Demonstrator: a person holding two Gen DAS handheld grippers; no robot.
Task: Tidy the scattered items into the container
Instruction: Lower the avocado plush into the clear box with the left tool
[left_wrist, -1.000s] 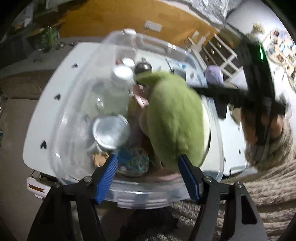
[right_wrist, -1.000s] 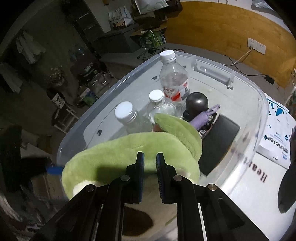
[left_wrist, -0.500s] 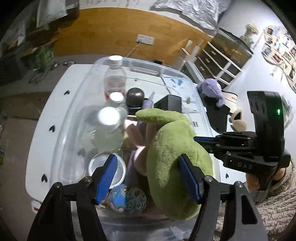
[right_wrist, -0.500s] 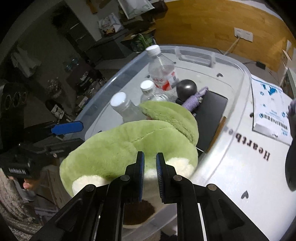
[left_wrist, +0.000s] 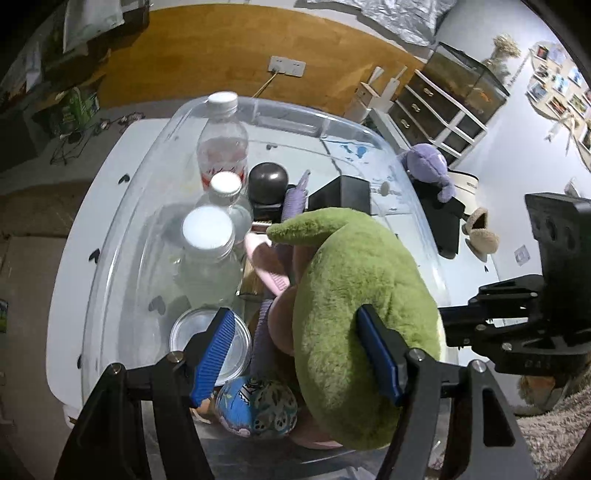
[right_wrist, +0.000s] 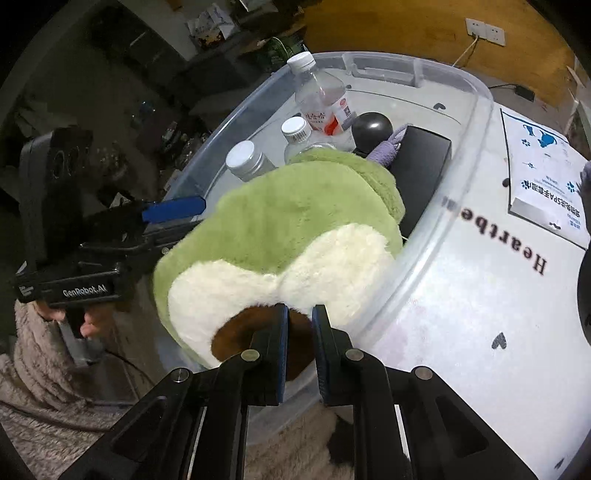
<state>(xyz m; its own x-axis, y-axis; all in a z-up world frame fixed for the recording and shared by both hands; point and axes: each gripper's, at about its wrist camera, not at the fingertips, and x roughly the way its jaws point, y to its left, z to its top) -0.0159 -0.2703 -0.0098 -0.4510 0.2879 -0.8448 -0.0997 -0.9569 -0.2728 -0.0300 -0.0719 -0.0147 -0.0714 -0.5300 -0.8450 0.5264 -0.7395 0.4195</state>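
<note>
A big green avocado plush (left_wrist: 354, 295) (right_wrist: 280, 236) lies in the near end of a clear plastic bin (left_wrist: 110, 236) (right_wrist: 476, 96). My right gripper (right_wrist: 300, 321) is shut on the plush's brown-and-cream face at the bin's near rim. My left gripper (left_wrist: 295, 347) is open, its blue pads on either side of the plush's left part, above the bin. The bin also holds three clear bottles (left_wrist: 221, 136), a black round-topped thing (left_wrist: 267, 177), a black box (right_wrist: 417, 158), a colourful ball (left_wrist: 255, 406) and a clear lid (left_wrist: 192, 332).
The bin stands on a white table (right_wrist: 480, 314). A white printed pack (right_wrist: 543, 173) lies on the table right of the bin. A purple plush (left_wrist: 428, 166) and a black object sit beyond the bin's right rim. A beige rug (left_wrist: 554, 435) lies below.
The plush has sunk and turned so its cream-and-brown face shows to the right wrist camera. My left gripper has moved in over the bin, closer to the plush.
</note>
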